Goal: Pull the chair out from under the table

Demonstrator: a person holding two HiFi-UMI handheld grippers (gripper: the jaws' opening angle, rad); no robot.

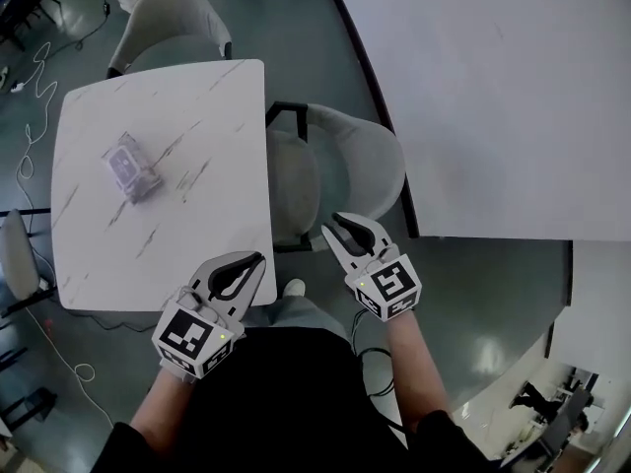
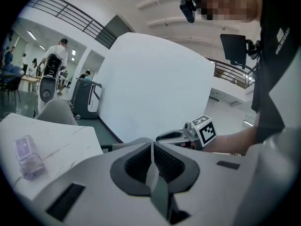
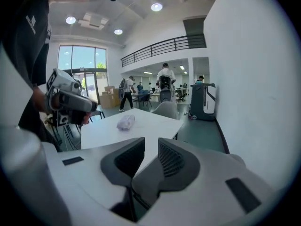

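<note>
Jaws, left gripper [image 2: 152,147]: pressed together, nothing between them.
Jaws, right gripper [image 3: 151,147]: a narrow gap, nothing in it.
Left gripper's place: above the table's [image 1: 168,259] near right corner.
Right gripper's place: near the closest end of the chair's [image 1: 355,161] backrest; contact cannot be told.
Chair: grey, at the table's right edge, seat partly under the top.
Packet [image 1: 131,167]: clear, lying towards the table's left edge, something pale purple inside, too blurred to name.
Second chair [image 1: 173,23]: at the table's far edge.
</note>
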